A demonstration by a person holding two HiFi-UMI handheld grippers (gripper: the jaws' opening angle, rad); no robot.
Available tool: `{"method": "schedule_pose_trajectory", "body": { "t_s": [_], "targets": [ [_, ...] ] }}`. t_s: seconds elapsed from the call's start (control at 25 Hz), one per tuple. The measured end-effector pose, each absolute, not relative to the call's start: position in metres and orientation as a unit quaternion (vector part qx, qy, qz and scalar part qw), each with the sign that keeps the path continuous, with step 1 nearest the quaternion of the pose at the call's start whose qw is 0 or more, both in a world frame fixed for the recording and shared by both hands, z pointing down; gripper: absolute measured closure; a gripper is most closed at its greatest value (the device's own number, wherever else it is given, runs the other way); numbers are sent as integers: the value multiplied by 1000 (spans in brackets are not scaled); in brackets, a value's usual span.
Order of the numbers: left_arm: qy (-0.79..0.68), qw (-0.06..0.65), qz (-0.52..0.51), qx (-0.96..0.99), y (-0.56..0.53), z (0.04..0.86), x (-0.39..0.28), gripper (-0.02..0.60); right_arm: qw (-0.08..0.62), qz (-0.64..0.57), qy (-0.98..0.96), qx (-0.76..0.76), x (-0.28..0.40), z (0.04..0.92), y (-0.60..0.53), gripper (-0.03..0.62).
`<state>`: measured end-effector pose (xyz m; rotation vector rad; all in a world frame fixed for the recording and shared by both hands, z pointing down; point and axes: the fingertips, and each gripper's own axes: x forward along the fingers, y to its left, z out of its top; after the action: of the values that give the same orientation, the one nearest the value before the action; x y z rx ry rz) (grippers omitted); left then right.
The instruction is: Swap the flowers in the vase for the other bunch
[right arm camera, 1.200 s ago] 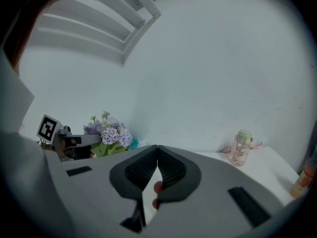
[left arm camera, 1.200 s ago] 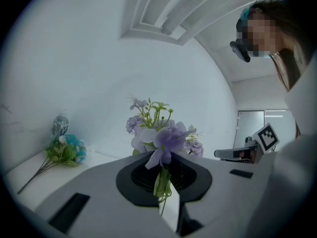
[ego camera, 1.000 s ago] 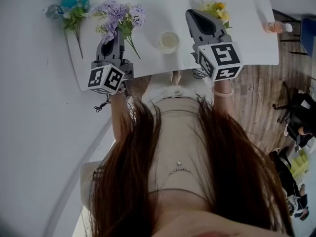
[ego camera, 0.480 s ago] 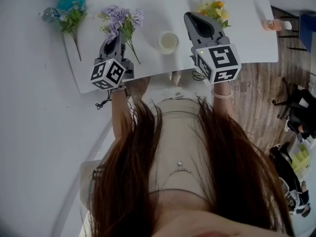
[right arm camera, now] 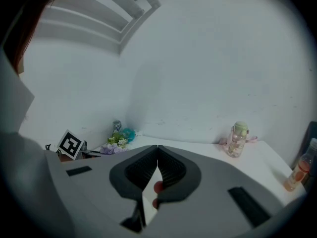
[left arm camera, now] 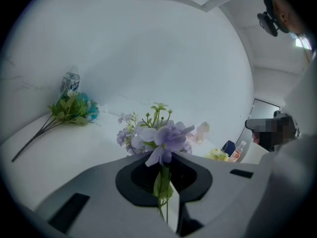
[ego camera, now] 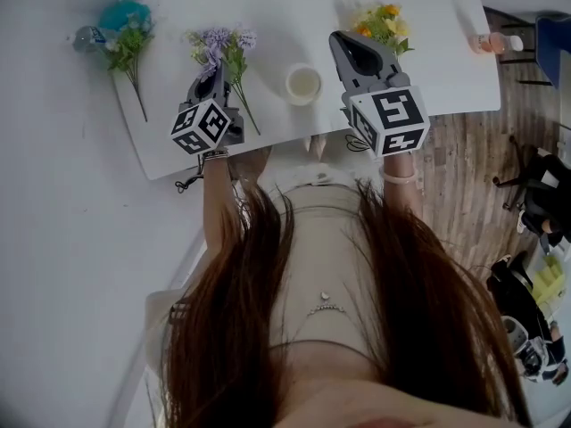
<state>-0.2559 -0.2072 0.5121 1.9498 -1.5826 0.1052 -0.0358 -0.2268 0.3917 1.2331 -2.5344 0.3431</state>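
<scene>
My left gripper (ego camera: 212, 74) is shut on the stems of a purple flower bunch (ego camera: 223, 47), whose blooms reach out over the white table (ego camera: 428, 69). In the left gripper view the green stems sit between the jaws and the purple flower bunch (left arm camera: 166, 135) rises above my left gripper (left arm camera: 166, 168). A small round white vase (ego camera: 303, 83) stands between the grippers and looks empty from above. My right gripper (ego camera: 343, 41) hovers shut over the table with no flower in it, beside a yellow flower bunch (ego camera: 384, 20). Seen from its own camera, my right gripper (right arm camera: 157, 148) has its jaws pressed together.
A teal and green flower bunch (ego camera: 125, 34) lies at the table's far left beside a small water bottle (left arm camera: 70, 81). A pink drink bottle (ego camera: 491, 41) lies at the far right; a green-capped bottle (right arm camera: 237, 139) stands near the wall. Wooden floor and chairs lie to the right.
My left gripper has sunk toward the table with the purple bunch still held in it. The right gripper has stayed almost in place.
</scene>
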Motion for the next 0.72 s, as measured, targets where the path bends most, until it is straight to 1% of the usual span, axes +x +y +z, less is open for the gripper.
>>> {"method": "schedule_pose_trajectory", "body": {
  "t_s": [0.48, 0.6, 0.72],
  "targets": [
    [-590, 357, 71, 721, -218, 551, -260, 541, 150, 122, -875, 444, -35, 393, -229, 566],
    [-589, 367, 70, 716, -218, 554, -261, 531, 149, 123, -873, 447, -35, 392, -229, 566],
    [-584, 377, 72, 715, -219, 557, -259, 499, 148, 124, -873, 448, -35, 392, -230, 566]
  ]
}}
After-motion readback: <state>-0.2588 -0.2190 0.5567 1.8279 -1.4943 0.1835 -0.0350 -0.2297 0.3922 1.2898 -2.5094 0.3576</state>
